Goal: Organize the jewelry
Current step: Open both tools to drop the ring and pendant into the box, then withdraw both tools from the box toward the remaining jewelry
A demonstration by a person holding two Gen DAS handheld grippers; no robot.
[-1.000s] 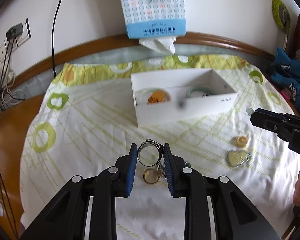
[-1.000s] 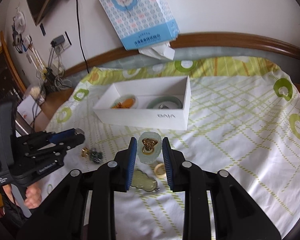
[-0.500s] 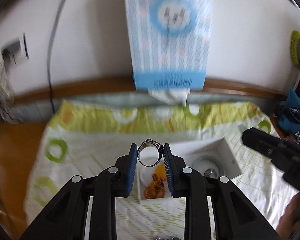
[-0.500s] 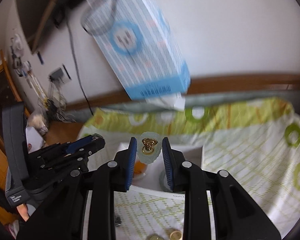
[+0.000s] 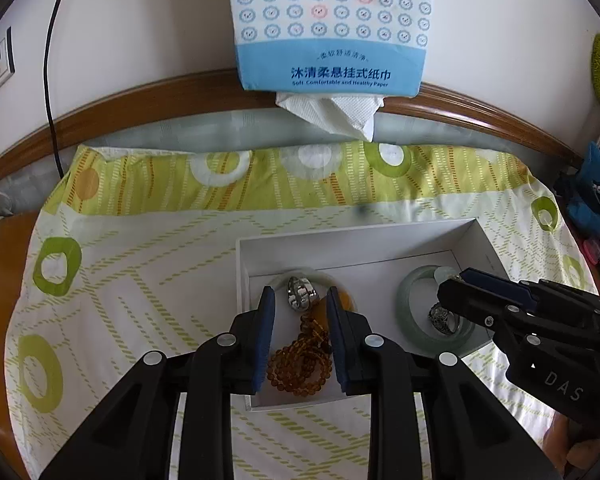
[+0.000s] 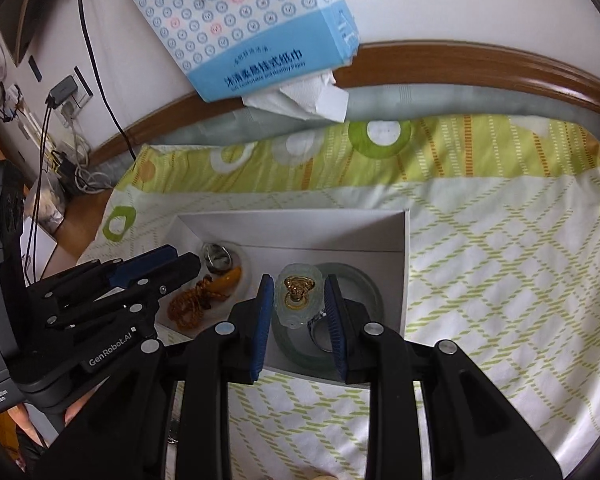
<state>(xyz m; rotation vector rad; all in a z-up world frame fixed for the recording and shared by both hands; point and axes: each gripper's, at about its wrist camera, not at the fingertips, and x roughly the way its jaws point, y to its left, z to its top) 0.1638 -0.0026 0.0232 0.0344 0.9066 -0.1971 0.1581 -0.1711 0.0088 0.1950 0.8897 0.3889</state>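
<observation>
Above the white box (image 5: 480,240), a silver ring (image 5: 300,297) is pinched in the left tongs (image 5: 300,304), and a pale pendant (image 6: 298,296) is pinched in the right tongs (image 6: 298,300).

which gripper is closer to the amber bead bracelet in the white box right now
Left. The left gripper, shut on a silver ring, hangs directly over the amber bead bracelet. The right gripper, holding a pale jade pendant, is over the green bangle at the box's other end.

Both grippers, the left gripper (image 5: 300,304) and the right gripper (image 6: 298,300), were matte black with blue pads (image 5: 265,332), silver screws at each joint, and white "GenRobot.AI" lettering at eight o'clock.
</observation>
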